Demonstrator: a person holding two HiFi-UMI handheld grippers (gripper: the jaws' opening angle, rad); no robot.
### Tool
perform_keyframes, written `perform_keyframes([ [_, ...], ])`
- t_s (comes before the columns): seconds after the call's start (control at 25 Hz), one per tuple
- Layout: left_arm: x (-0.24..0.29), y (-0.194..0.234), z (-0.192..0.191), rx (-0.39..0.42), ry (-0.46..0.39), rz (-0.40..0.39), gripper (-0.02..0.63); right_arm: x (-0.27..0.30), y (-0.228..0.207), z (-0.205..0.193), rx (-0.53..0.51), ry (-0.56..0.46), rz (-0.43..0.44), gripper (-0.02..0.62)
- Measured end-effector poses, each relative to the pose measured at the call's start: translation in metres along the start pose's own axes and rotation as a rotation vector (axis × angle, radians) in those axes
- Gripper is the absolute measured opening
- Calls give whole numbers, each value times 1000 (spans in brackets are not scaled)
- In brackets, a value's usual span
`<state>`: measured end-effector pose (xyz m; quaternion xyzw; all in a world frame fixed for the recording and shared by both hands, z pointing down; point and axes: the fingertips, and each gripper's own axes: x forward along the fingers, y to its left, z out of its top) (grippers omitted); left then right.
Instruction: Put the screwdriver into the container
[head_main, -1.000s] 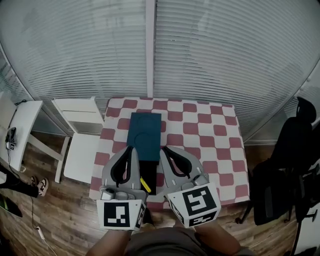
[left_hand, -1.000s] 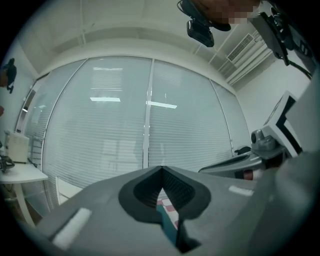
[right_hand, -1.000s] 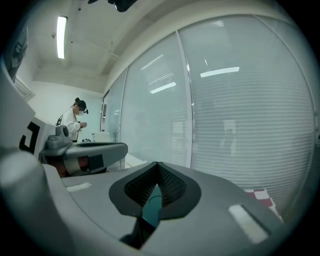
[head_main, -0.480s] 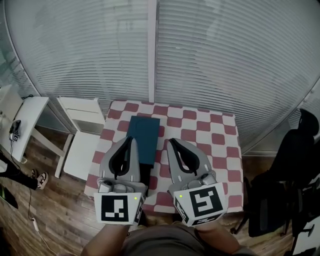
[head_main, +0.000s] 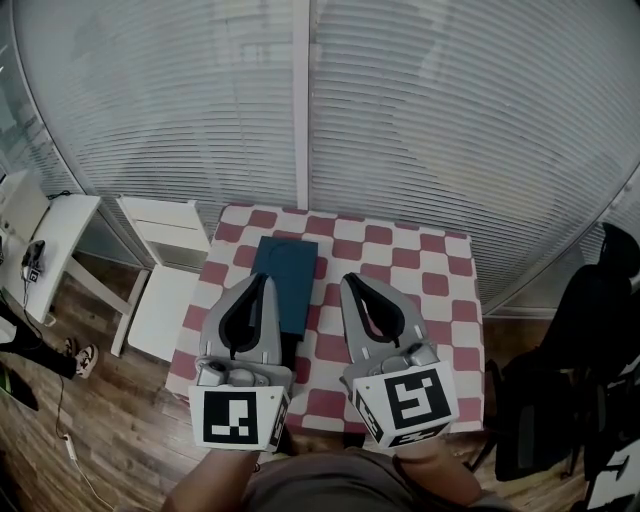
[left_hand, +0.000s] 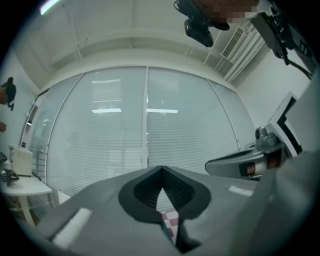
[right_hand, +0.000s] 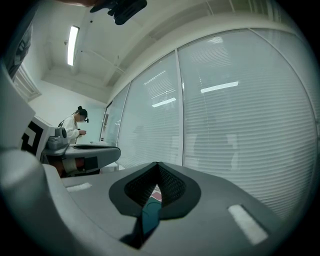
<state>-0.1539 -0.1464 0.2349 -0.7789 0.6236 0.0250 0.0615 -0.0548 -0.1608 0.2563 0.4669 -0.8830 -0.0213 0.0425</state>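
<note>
Both grippers are clenched on nothing: the left gripper (head_main: 262, 281) and the right gripper (head_main: 352, 282) each have their jaw tips pressed together, and only a sliver of cloth and teal shows through the gap behind the tips. No view shows the screwdriver, so I cannot tell where it lies. The teal container (head_main: 288, 268) lies flat on the checked table (head_main: 420, 272); in the head view the left gripper's tip overlaps its edge at 9 o'clock, while the right gripper's tip stands just off it at 3 o'clock. A dark strip (head_main: 296, 350) adjoins the container at 6 o'clock, between the two grippers; what it is cannot be made out. The grippers are held side by side above the table's near half, jaws pointing to 12 o'clock, their marker cubes (head_main: 238, 418) at 6 o'clock by the person's hands. Each gripper view looks out level at the slatted blinds (head_main: 450, 120) rather than down. Beyond the table a white chair (head_main: 160, 305) stands at 9 o'clock and a black office chair (head_main: 590, 330) at 3 o'clock.
</note>
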Motion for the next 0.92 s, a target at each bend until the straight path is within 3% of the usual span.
perform_keyframes([
  [0.92, 4, -4, -3, 15, 16, -15, 2, 2, -1, -5, 27, 0, 3, 25],
])
